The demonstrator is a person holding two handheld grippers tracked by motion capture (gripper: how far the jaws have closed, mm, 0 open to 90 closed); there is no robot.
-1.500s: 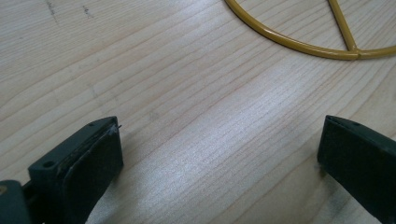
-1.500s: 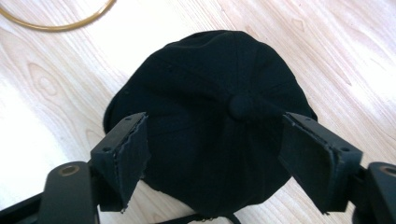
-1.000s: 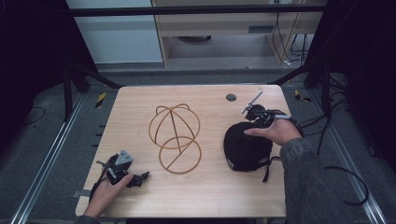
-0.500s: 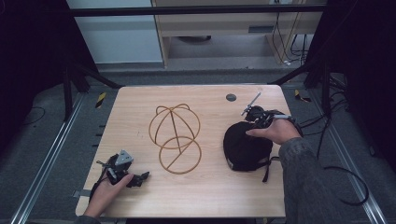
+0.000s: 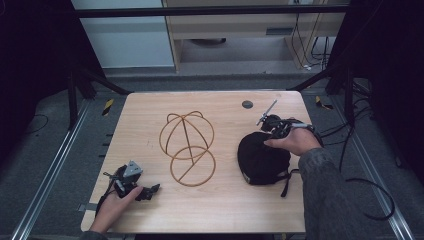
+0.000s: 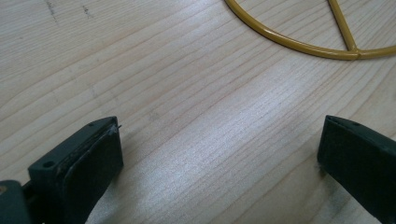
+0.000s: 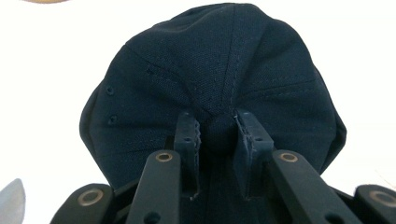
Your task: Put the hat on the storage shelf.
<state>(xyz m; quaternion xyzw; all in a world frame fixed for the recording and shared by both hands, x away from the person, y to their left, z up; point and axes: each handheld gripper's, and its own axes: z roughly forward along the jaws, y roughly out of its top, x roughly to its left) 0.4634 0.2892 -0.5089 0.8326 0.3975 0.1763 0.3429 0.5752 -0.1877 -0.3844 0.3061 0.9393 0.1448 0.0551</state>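
A black cap lies crown up on the right half of the wooden table. In the right gripper view my right gripper has just been closing its jaws. It now pinches the small button at the crown of the cap. In the high view that gripper sits at the cap's far edge. A gold wire cap stand rests at the table's middle. My left gripper lies near the front left corner, open over bare wood. The stand's base ring is just ahead of it.
A dark round hole marks the table's far side. A thin rod sticks up from the right gripper. Cables trail on the floor to the right, and dark frame posts stand at both sides.
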